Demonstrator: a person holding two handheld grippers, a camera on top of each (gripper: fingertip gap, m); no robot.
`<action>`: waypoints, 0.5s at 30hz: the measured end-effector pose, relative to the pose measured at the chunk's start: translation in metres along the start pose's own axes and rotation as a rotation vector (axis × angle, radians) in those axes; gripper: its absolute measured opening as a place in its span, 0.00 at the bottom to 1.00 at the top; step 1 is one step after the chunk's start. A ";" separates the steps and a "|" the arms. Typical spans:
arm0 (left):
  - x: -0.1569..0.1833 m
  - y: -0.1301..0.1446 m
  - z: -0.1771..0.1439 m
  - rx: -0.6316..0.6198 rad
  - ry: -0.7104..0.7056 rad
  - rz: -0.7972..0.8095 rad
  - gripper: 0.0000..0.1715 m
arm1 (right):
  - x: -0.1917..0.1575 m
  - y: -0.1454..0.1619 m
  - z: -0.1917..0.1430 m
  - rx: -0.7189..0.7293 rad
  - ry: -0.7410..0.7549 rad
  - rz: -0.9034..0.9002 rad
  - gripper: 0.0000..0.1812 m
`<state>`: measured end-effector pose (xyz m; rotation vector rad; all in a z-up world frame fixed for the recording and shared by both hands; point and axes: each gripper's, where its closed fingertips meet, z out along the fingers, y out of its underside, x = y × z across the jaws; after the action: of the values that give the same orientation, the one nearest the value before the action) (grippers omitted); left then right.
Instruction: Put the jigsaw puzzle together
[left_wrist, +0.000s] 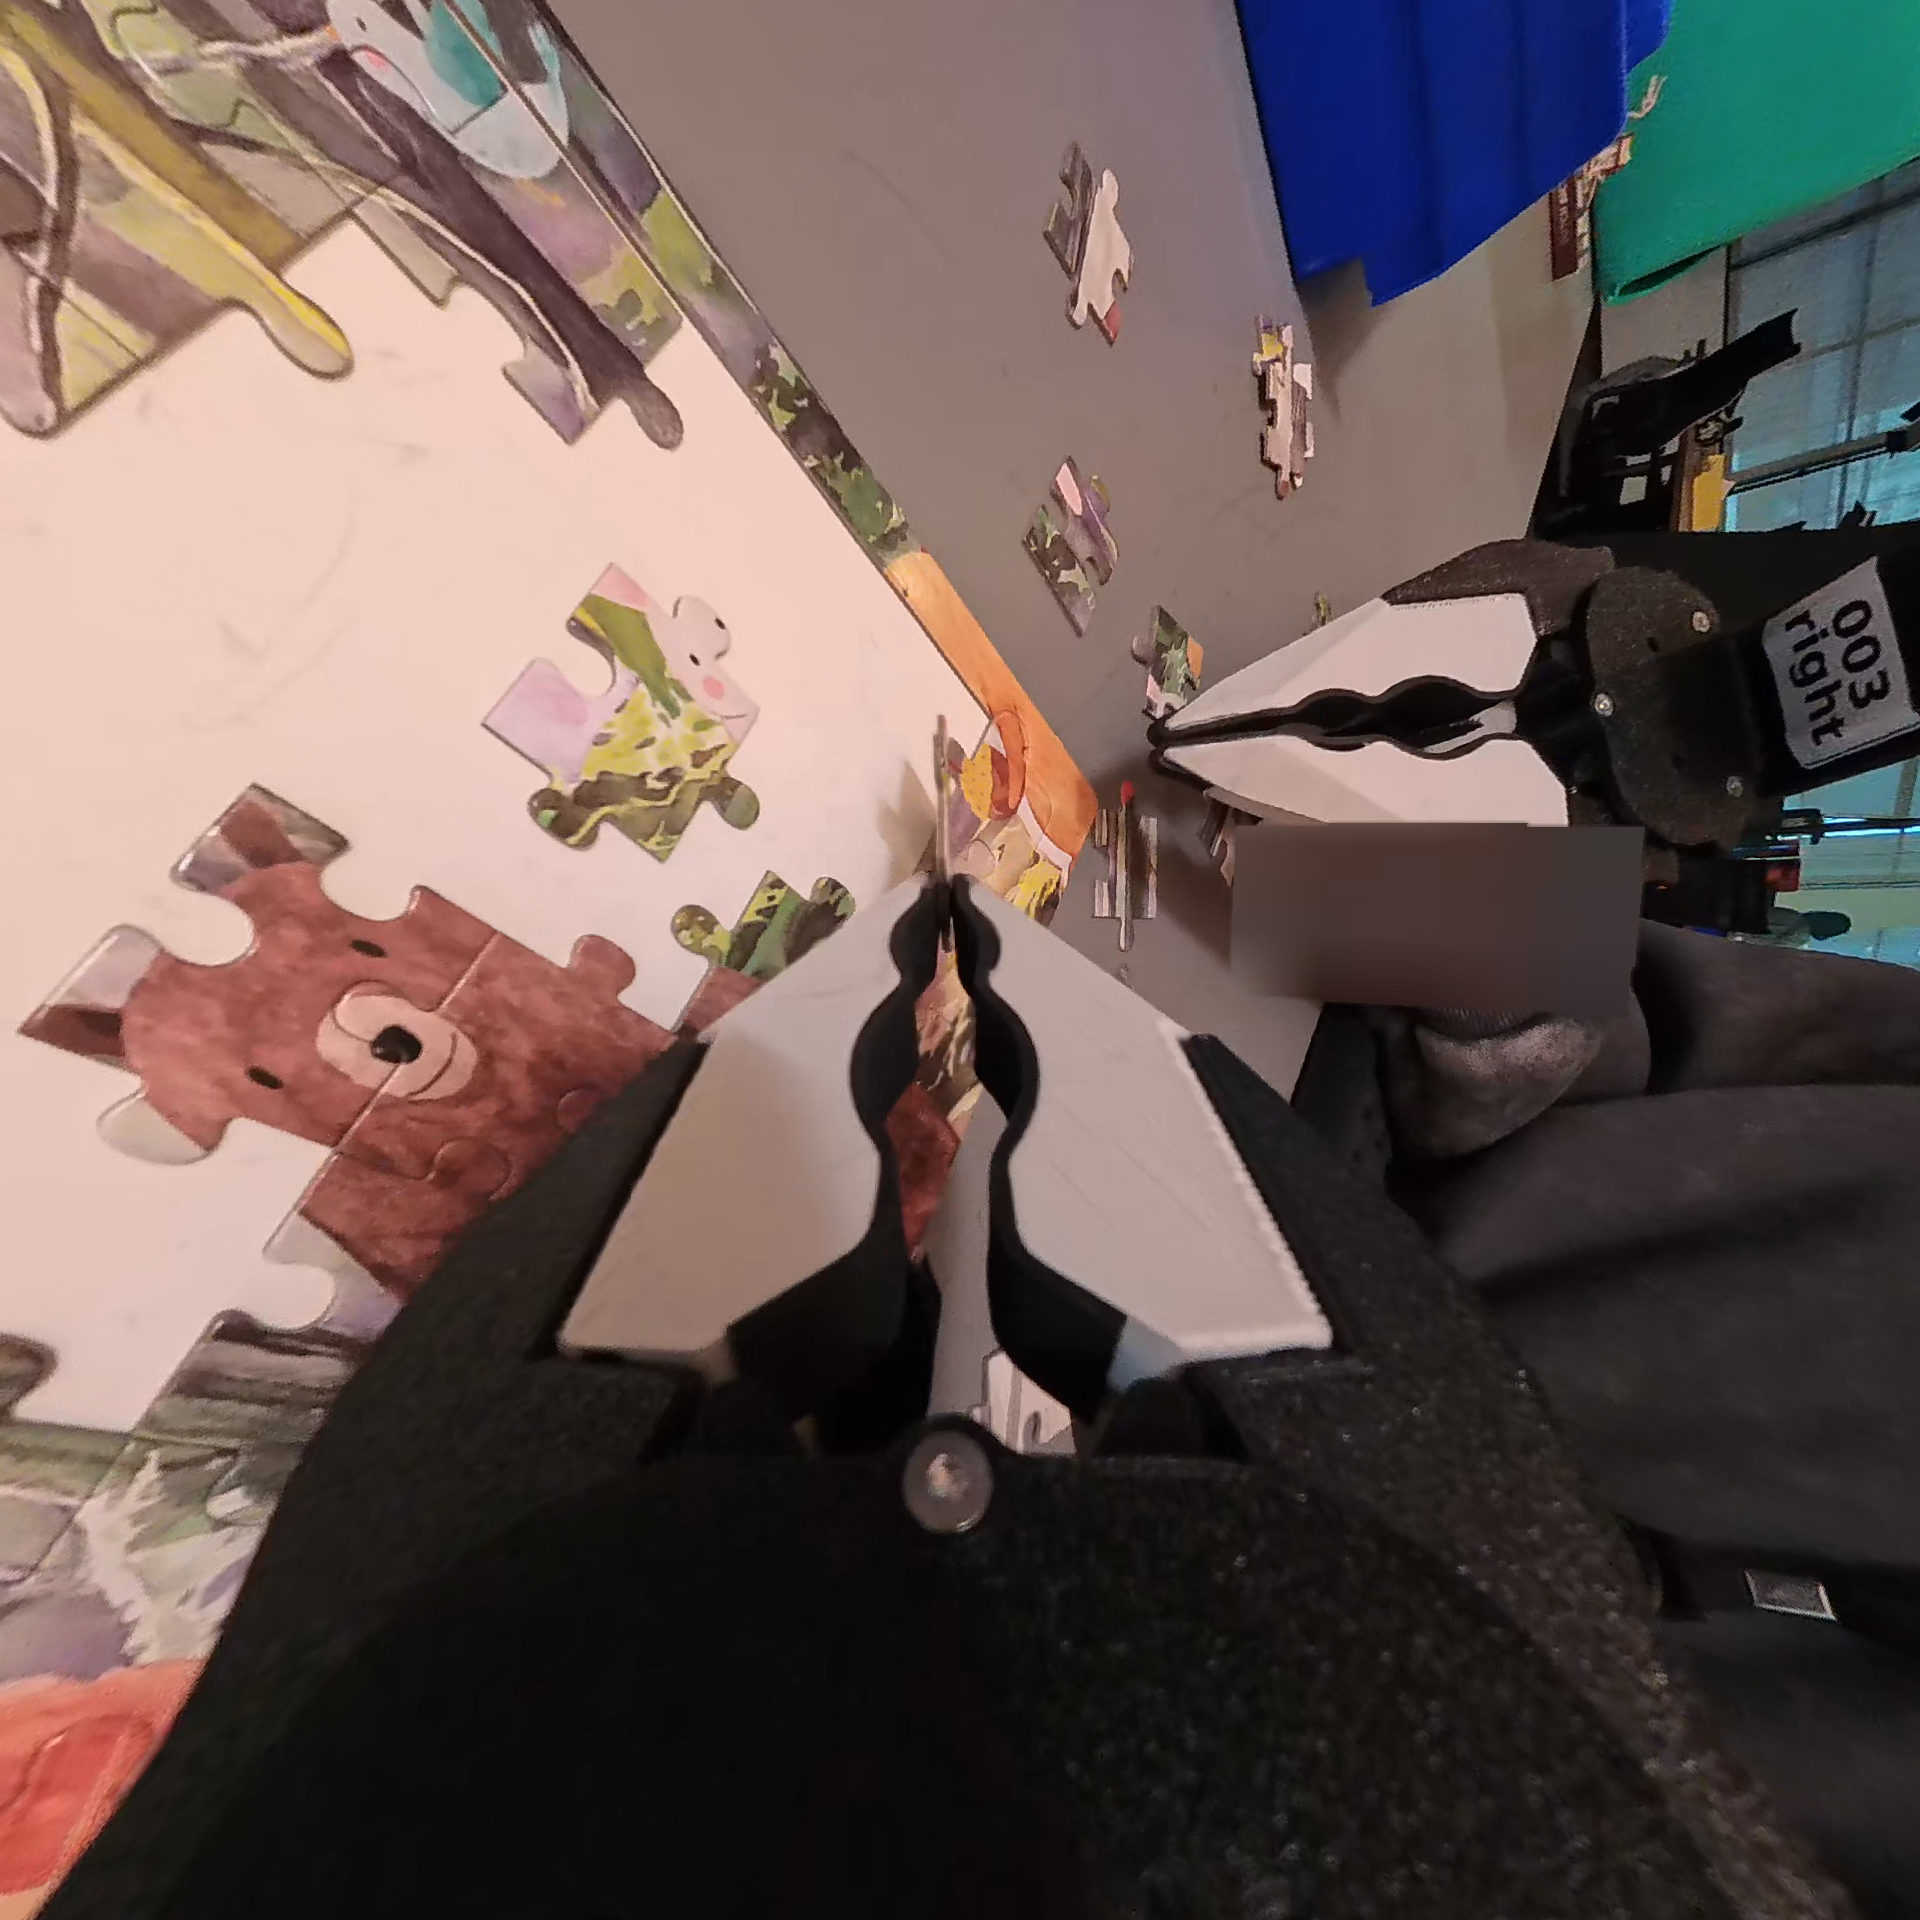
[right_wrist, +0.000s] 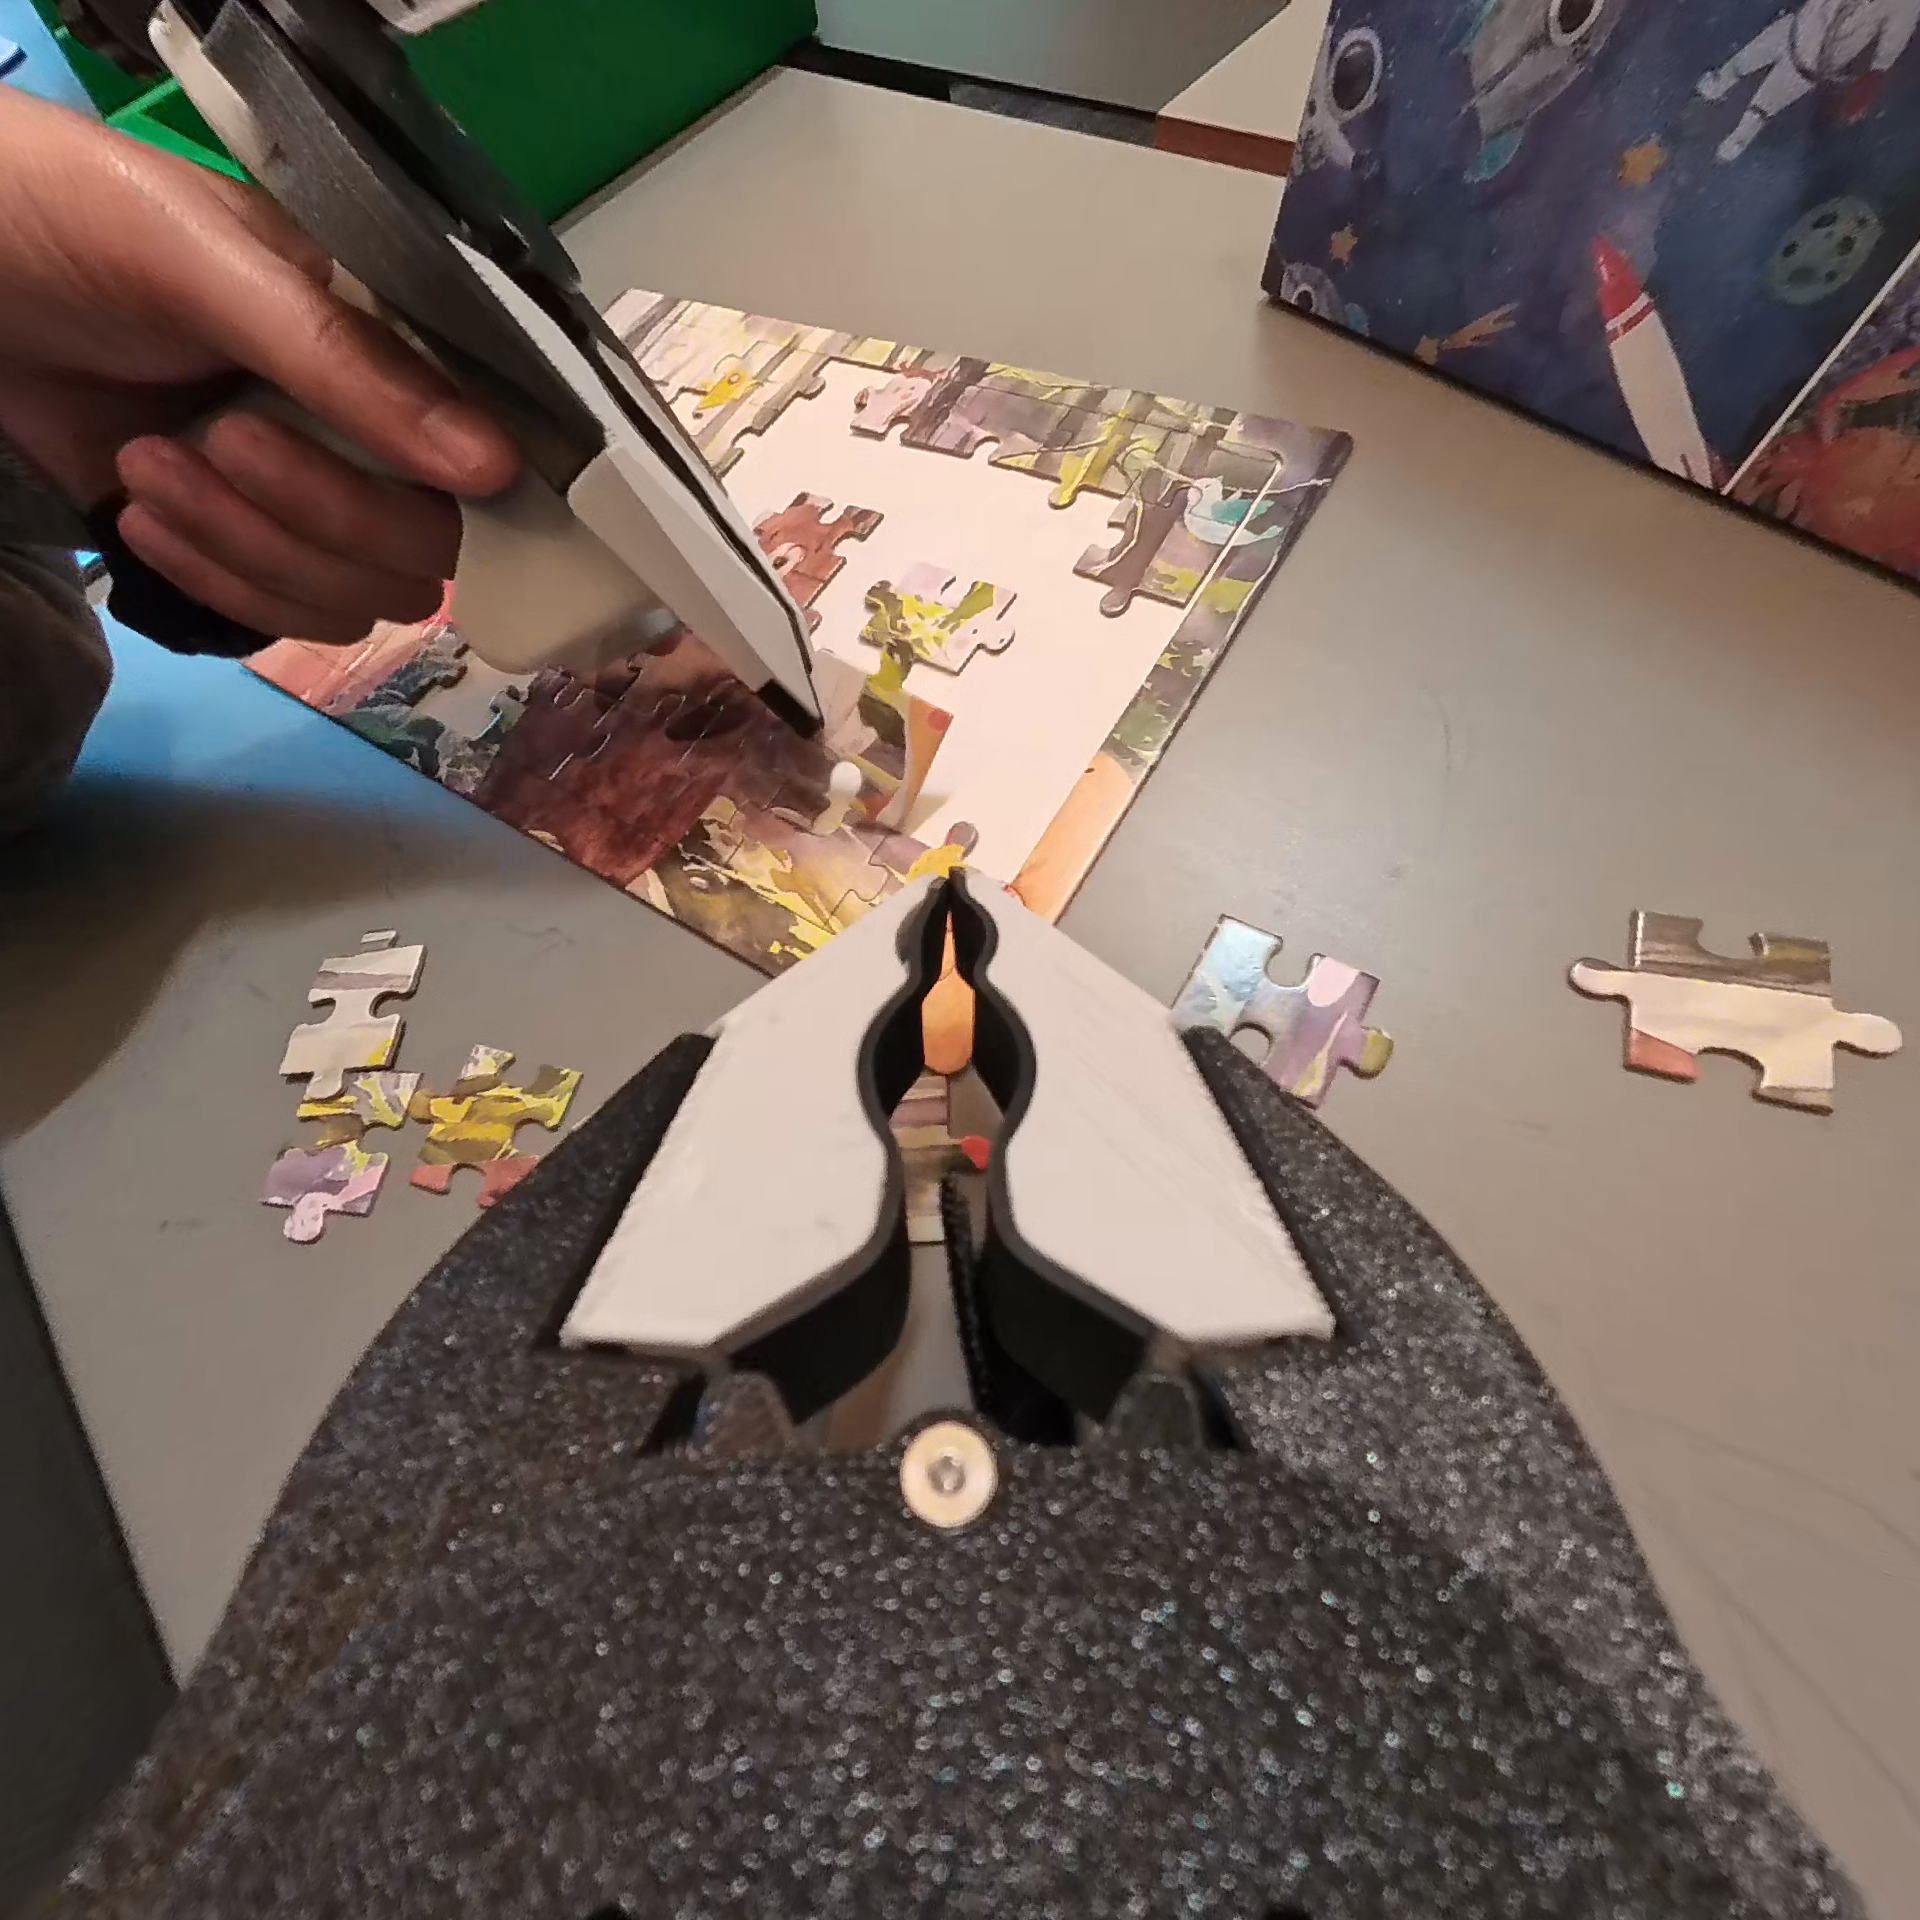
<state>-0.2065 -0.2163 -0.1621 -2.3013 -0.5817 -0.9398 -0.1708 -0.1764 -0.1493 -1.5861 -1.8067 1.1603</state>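
Each hand-held gripper (left_wrist: 948, 894) has white fingers (right_wrist: 769, 1174), black wavy pads, grainy black body

Both views are evenly and fairly brightly lit from overhead, with a warm cast on the white puzzle board (left_wrist: 260, 582) ahead of the left gripper (left_wrist: 948, 894). Shadows are soft and short. Wide-angle bending curves the edges, and the hand (right_wrist: 208, 416) left of the right gripper (right_wrist: 951, 883) is slightly blurred.

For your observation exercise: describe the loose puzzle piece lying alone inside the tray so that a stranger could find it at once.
Start at the puzzle tray on the grey table. On its bare white middle lies one lone piece, joined to nothing. Unlike the brown bear pieces nearby, it is yellow-green and lilac.
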 end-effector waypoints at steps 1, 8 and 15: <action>0.001 0.001 0.000 0.000 0.003 0.000 0.01 | -0.001 0.000 0.000 0.000 -0.001 -0.004 0.00; -0.005 -0.012 0.001 0.053 -0.020 -0.013 0.00 | -0.001 0.000 0.000 -0.002 -0.001 -0.010 0.00; -0.005 -0.014 0.004 0.042 -0.022 -0.003 0.01 | 0.001 -0.002 -0.002 0.009 0.005 -0.006 0.00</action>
<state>-0.2162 -0.2045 -0.1635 -2.2761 -0.6084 -0.8963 -0.1703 -0.1749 -0.1471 -1.5755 -1.7999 1.1594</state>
